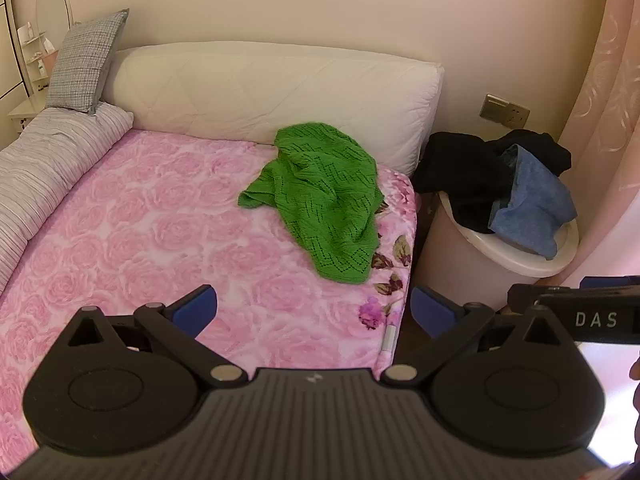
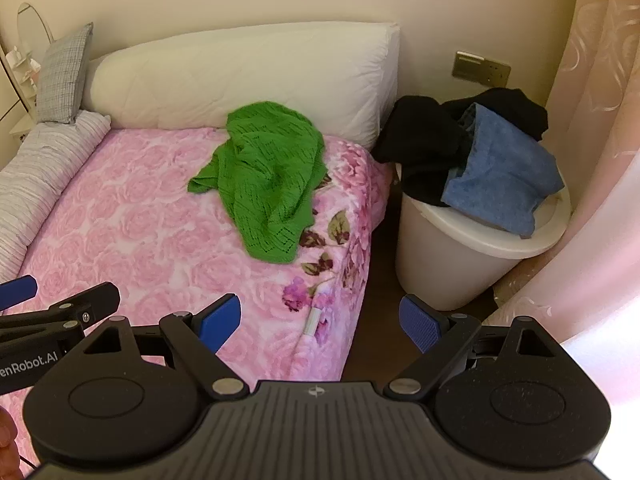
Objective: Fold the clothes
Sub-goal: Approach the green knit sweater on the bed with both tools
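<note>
A crumpled green knitted garment (image 1: 320,196) lies on the pink rose-patterned bed (image 1: 160,240), near its right edge below the headboard; it also shows in the right wrist view (image 2: 268,180). My left gripper (image 1: 314,310) is open and empty, held above the bed in front of the garment. My right gripper (image 2: 320,322) is open and empty, over the bed's right edge. A white basket (image 2: 460,264) beside the bed holds black clothes (image 2: 424,144) and a blue garment (image 2: 504,176).
A white padded headboard (image 1: 272,88) runs along the wall. A striped grey duvet (image 1: 44,168) and a grey checked pillow (image 1: 86,62) lie on the bed's left side. A pink curtain (image 2: 592,120) hangs on the right. A wall socket (image 2: 482,66) is above the basket.
</note>
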Motion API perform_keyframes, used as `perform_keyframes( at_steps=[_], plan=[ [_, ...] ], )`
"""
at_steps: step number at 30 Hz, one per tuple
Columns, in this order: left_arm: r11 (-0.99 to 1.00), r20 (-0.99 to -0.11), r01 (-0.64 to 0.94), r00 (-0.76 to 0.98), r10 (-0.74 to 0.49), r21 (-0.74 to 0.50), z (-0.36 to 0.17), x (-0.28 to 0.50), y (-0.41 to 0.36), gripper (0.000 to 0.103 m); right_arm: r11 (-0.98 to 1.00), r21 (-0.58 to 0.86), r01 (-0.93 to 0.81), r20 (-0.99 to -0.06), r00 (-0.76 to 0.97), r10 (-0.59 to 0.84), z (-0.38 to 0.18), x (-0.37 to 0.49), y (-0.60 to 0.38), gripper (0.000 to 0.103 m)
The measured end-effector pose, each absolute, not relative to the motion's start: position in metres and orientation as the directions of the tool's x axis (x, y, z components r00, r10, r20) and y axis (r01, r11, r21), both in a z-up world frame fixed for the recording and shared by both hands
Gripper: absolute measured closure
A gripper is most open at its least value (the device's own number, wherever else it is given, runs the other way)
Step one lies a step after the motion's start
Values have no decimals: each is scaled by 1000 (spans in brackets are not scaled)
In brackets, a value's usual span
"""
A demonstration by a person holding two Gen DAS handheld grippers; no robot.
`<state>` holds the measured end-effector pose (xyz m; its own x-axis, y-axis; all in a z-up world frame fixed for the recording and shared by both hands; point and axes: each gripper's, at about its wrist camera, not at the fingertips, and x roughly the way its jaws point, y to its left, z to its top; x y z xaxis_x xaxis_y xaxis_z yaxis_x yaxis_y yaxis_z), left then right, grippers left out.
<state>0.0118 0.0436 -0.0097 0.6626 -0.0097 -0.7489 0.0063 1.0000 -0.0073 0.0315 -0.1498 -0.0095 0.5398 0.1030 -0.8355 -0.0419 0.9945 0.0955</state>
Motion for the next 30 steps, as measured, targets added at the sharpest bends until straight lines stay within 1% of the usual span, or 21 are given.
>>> perform_keyframes(
  at_steps=[7,16,30],
  plan=[
    [1000,-752,9,660,-6,0,-13,17,53,1,994,107,-29,-839,534,105,-13,37,-141,14],
    [999,-764,22,644,-34,-27,-14,25,57,1,996,84,-19,-844,530,81,-14,40,-138,14],
    [999,-776,24,629,-45,-39,-18,36,57,1,998,67,-15,-853,517,65,-17,43,-138,14]
  ],
)
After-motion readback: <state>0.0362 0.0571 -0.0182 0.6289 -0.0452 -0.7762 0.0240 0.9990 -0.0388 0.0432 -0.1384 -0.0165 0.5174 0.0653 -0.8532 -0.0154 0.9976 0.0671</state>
